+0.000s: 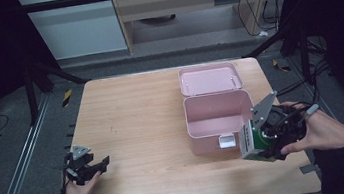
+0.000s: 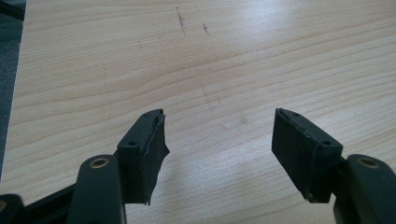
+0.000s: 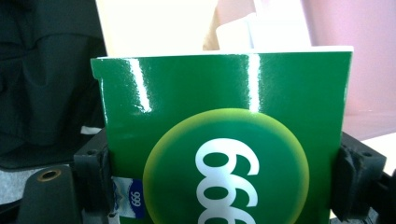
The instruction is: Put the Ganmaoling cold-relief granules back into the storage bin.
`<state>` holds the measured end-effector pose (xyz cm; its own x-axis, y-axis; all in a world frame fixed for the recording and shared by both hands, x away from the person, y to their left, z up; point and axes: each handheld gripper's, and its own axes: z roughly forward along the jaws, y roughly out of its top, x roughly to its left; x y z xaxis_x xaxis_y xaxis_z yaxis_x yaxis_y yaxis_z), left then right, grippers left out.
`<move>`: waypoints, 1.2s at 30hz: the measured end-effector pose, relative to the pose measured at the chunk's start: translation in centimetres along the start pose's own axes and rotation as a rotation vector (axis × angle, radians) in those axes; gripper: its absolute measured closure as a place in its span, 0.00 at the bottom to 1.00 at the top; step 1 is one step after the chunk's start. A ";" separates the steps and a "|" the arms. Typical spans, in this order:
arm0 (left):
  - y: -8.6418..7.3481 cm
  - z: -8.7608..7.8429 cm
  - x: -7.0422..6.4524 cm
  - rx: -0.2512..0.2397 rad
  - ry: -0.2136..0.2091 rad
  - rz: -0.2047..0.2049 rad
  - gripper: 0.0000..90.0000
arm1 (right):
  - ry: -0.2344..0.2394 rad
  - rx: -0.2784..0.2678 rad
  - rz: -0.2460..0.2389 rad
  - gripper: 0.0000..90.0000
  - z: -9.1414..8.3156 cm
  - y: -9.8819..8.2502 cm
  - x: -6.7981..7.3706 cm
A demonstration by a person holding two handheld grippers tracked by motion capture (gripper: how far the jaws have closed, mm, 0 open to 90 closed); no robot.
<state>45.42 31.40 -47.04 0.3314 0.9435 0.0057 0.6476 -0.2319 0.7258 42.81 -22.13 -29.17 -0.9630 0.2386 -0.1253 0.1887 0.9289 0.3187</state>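
Green carton point(image 1: 255, 142) is clamped in the right hand-held gripper point(image 1: 266, 137) just beside the open pink box point(image 1: 218, 121), not yet inside, so placing it probably remains; the left hand-held gripper point(image 1: 88, 167) rests released on the worktop point(image 1: 139, 131).

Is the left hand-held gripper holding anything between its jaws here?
No, the left hand-held gripper has its jaws spread wide apart, with nothing between them except the bare light wooden table.

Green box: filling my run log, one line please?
right tongs: shut on green box | left tongs: open, empty | pink case: open
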 end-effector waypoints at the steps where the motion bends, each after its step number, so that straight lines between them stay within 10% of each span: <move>1: 0.0 0.0 0.0 0.000 0.000 0.001 0.38 | -0.003 -0.004 0.003 0.18 -0.2 0.1 -0.2; 36: 0.0 0.3 0.1 0.010 -0.001 0.007 0.38 | -0.082 -0.047 0.000 0.18 -2.2 2.4 -7.5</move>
<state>45.61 31.45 -47.24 0.3360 0.9418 0.0101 0.6520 -0.2403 0.7192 50.10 -22.35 -25.43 -0.9437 0.2625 -0.2015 0.1772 0.9151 0.3623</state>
